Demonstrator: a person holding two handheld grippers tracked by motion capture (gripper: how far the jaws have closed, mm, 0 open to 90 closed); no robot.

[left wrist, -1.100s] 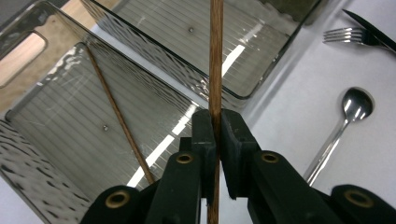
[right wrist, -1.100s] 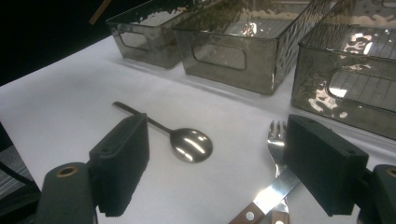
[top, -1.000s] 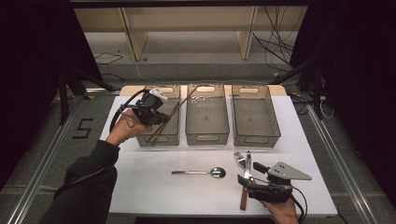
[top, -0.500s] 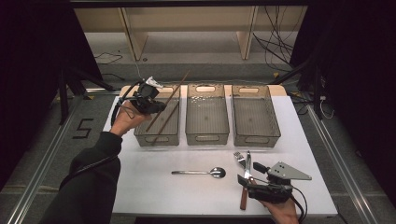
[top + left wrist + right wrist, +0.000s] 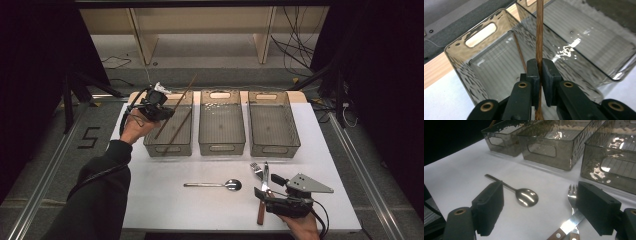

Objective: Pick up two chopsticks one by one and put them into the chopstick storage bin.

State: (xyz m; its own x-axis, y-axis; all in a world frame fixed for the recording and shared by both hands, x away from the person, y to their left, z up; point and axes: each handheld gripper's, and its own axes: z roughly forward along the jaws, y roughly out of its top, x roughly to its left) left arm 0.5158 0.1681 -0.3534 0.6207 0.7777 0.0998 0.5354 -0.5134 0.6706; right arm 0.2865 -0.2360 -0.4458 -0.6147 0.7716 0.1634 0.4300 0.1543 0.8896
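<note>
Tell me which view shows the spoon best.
The high view: the whole spoon lies on the white table, handle to bowl. The right gripper view shows its bowl close, handle partly behind a jaw. The left gripper view looks into the bins.

White tabletop. Spoon lower centre, bowl to right. Fork just right of it. Middle bin and right bin at centre.

A lab or recording studio was suggested: a white counter was set between black curtains, with metal floor rails, a taped number marking, loose cables and bare wooden shelving behind.
</note>
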